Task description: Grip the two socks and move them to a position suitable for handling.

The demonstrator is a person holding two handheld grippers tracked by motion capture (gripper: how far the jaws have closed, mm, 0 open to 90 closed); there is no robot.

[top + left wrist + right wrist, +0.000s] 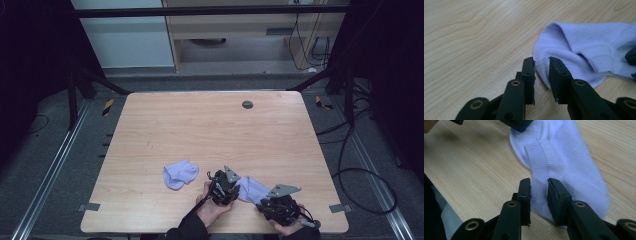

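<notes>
Lavender knit marks the work in hand: a flat sock (251, 189) lies near the bottom edge of the high view, right of centre, on the pale wooden surface (210, 130), between the two grippers. The left gripper (541, 65) stands at the rounded end of that sock, its jaws slightly apart with the cloth's edge in the gap but not pinched. The right gripper (539, 185) straddles the ribbed cuff band, jaws likewise parted with fabric between them, not yet clamped. A second sock (180, 174), crumpled, sits well apart toward the lower left of centre in the high view. This looks like the grasping step, both ends of the flat sock lined up for a pinch. The next move likely calls for closing both grippers on the cloth, low enough to catch the fabric against the surface, before lifting or carrying it toward its mate.
</notes>
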